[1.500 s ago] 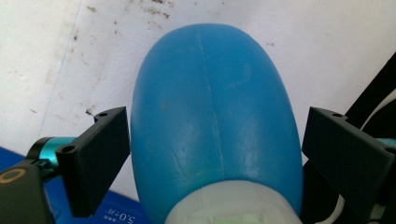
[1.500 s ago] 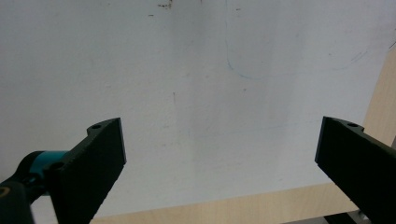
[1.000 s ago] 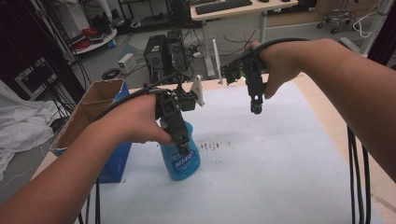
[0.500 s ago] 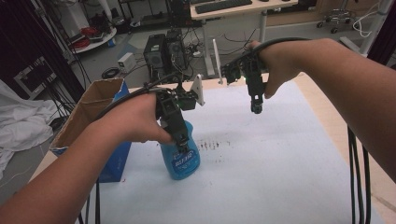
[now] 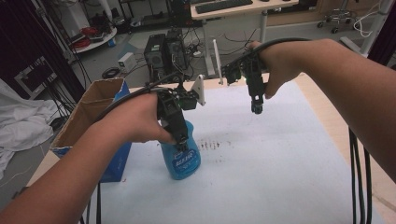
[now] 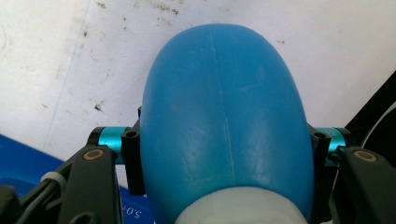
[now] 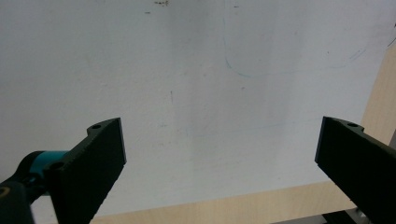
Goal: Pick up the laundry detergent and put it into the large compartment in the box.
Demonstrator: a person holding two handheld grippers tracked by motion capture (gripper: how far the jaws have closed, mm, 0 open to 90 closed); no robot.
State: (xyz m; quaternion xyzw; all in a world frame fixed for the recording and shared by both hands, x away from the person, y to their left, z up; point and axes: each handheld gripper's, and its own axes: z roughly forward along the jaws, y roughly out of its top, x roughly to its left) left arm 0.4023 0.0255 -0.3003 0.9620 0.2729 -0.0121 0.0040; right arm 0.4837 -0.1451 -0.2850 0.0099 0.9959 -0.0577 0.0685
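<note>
Presently, the blue bottle (image 5: pixel 181 156), standing upright on the white table cover (image 5: pixel 280 158) beside the cardboard box (image 5: pixel 88 116), is clamped at its shoulders by the just-closed left gripper (image 5: pixel 180 140), while the right gripper (image 5: pixel 256 106) is held well apart, jaws wide and empty.

Left gripper (image 5: pixel 181 140) pointing down, jaws just closed tight; right gripper (image 5: pixel 257 108) raised, jaws wide apart.

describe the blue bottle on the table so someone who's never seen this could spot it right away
On the white table sheet, look right of the open cardboard box. The blue bottle stands upright there, the left gripper clamped on it; it is the sole glossy rounded plastic thing on the sheet.
</note>
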